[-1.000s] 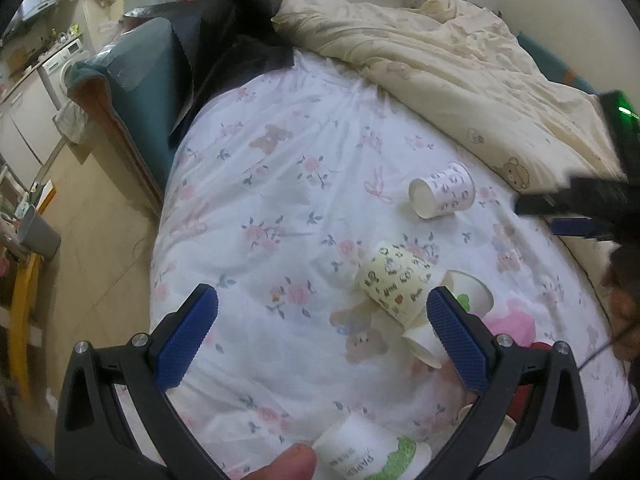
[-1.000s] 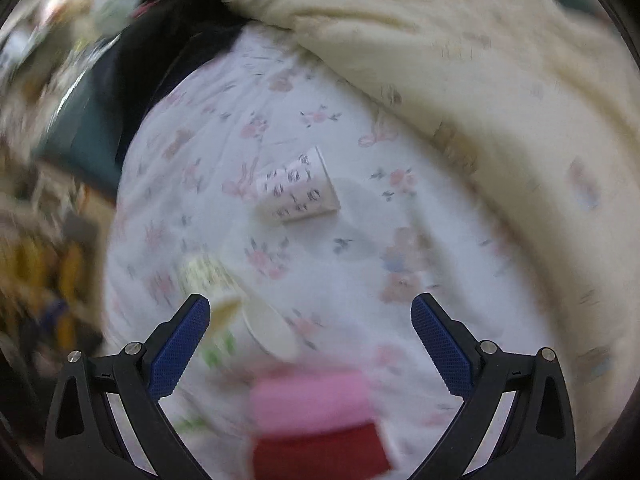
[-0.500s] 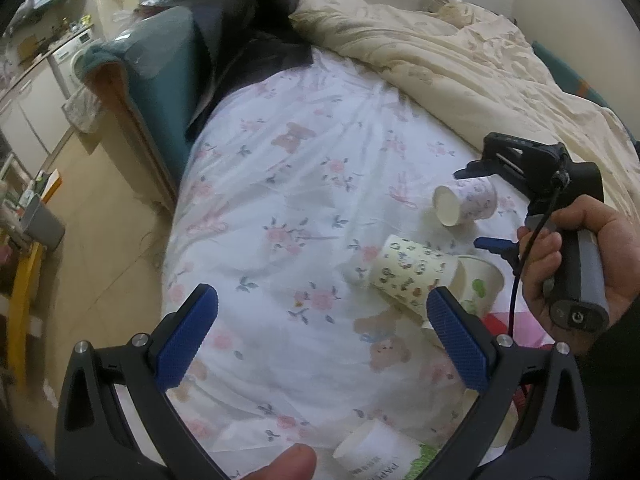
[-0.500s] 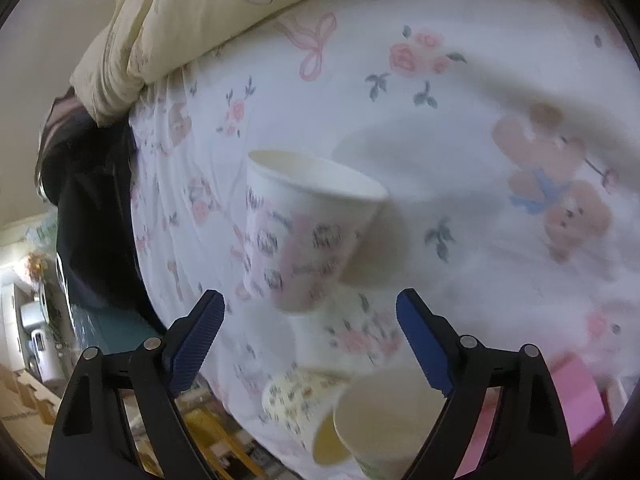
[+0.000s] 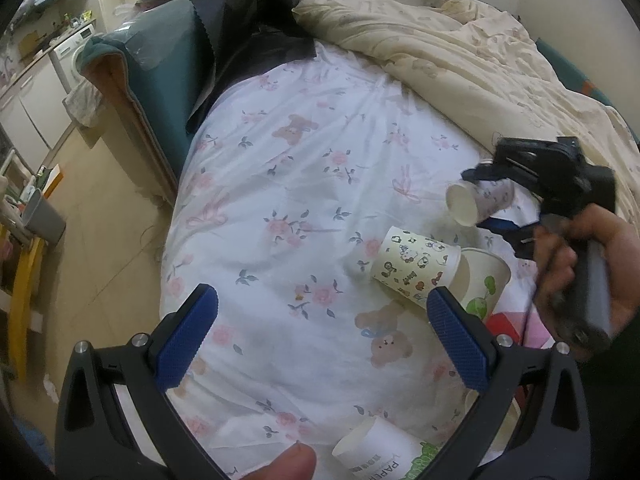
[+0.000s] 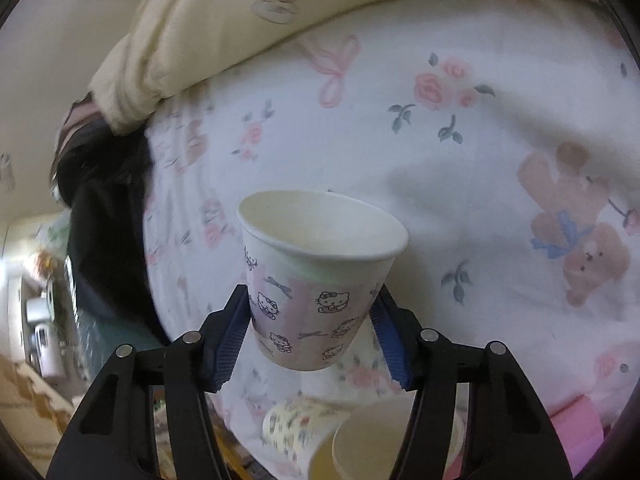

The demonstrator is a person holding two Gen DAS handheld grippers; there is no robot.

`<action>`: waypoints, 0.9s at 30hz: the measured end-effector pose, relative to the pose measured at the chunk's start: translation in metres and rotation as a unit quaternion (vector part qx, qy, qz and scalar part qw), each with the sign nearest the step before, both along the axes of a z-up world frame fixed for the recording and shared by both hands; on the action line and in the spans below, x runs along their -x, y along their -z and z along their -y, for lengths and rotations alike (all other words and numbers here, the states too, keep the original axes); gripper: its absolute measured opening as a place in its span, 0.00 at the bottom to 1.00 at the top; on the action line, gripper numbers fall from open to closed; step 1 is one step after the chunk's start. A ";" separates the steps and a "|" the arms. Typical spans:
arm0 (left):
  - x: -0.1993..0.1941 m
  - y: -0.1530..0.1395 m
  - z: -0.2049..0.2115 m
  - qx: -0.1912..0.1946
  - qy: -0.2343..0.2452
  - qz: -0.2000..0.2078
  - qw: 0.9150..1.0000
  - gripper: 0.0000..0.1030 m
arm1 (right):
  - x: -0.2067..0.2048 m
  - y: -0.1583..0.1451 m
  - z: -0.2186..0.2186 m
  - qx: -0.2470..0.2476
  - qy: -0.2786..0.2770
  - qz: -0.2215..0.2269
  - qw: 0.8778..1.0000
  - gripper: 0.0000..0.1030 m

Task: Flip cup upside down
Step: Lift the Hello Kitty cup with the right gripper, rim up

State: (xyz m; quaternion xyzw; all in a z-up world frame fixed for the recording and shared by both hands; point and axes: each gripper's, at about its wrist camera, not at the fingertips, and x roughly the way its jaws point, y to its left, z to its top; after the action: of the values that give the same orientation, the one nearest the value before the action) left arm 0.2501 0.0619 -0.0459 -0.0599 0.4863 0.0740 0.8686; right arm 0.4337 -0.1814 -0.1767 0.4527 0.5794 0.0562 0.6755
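A pink-and-white Hello Kitty paper cup (image 6: 316, 280) sits between the blue pads of my right gripper (image 6: 310, 332), which is shut on its lower wall. In the left wrist view the same cup (image 5: 478, 202) is held on its side just above the floral bed sheet (image 5: 320, 184), its mouth facing left, with the right gripper (image 5: 490, 196) around it. My left gripper (image 5: 320, 340) is open and empty, hovering over the front of the bed.
A yellow patterned cup (image 5: 416, 268) lies on its side against a white cup with green print (image 5: 480, 276). Another paper cup (image 5: 380, 454) lies at the front edge. A cream duvet (image 5: 460, 52) covers the back. A pink-and-red object (image 5: 516, 324) lies at right.
My right gripper closed on the Hello Kitty cup and lifted it slightly off the sheet. The left gripper drifted a little, staying open.
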 end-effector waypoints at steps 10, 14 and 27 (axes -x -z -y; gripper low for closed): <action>0.024 -0.020 0.008 -0.004 0.005 0.025 1.000 1.00 | 0.064 -0.072 0.017 0.020 -0.098 0.066 0.993 0.60; 0.042 -0.029 0.020 -0.002 0.013 0.031 0.999 1.00 | 0.098 -0.104 0.019 0.026 -0.132 0.086 0.987 0.60; 0.146 -0.057 0.031 0.015 0.034 0.024 0.999 1.00 | 0.237 -0.162 0.020 0.072 -0.232 0.126 0.962 0.60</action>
State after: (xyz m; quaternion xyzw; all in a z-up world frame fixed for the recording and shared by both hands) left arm 0.1045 0.0314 0.0113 -0.0582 0.4681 0.0361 0.8810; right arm 0.1965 -0.2015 -0.0149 0.2455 0.5814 0.2264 0.7420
